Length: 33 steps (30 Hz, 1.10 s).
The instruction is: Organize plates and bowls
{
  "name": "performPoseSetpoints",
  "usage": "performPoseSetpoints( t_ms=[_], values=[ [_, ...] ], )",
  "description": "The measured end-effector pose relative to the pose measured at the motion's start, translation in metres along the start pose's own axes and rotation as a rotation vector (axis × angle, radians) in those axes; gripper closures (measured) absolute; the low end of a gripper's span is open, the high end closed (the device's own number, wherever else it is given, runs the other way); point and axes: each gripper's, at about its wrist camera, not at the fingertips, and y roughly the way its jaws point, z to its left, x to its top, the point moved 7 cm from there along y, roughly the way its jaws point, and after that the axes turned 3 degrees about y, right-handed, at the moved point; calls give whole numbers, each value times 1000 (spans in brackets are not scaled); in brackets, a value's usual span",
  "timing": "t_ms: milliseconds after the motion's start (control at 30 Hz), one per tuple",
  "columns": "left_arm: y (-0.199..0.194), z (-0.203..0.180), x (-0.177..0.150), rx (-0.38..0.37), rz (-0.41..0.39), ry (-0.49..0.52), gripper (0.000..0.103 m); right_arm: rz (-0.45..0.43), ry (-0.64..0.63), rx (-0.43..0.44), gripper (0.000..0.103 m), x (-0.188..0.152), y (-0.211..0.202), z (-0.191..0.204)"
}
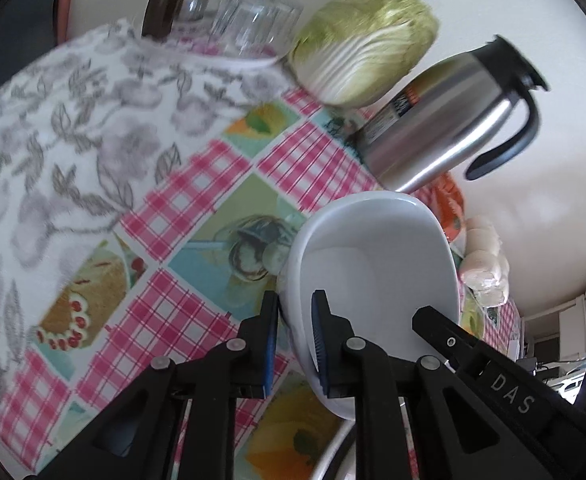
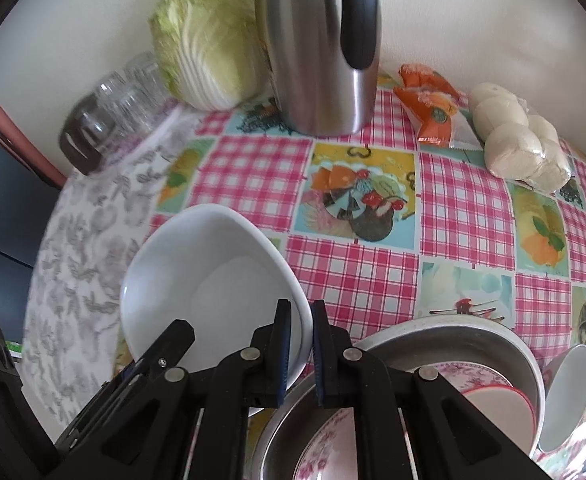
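A plain white bowl (image 1: 373,264) is held tilted over the checked tablecloth, between the floral cloth and the metal basin. My left gripper (image 1: 295,300) is shut on its left rim, one pad outside and one inside. In the right wrist view the same bowl (image 2: 213,280) has its right rim clamped in my right gripper (image 2: 301,308), also shut. The metal basin (image 2: 433,340) at lower right holds floral plates (image 2: 473,372) and a pink-rimmed plate (image 2: 501,400). A small white bowl (image 2: 565,392) leans by the basin's right side.
A floral cloth (image 1: 53,140) covers the table's left part, with upturned glasses (image 1: 245,20) at its far end. Along the wall stand a cabbage (image 1: 365,40) and a steel thermos jug (image 1: 445,120). An orange packet (image 2: 433,104) and bagged buns (image 2: 521,140) lie far right.
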Motion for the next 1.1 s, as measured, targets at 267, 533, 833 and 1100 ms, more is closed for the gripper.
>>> performPoseSetpoints(
  t_ms=[267, 533, 833, 1100],
  values=[
    [-43, -24, -6, -10, -76, 83, 86, -86, 10, 49, 91, -2, -51, -6],
    [-70, -62, -21, -29, -130, 191, 86, -151, 72, 106, 88, -13, -90, -34],
    [-83, -110, -48, -39, -140, 337, 85, -227, 163, 143, 88, -32, -122, -78],
    [-80, -153, -77, -38, -123, 466, 84, -270, 279, 159, 88, -55, -140, -131]
  ],
)
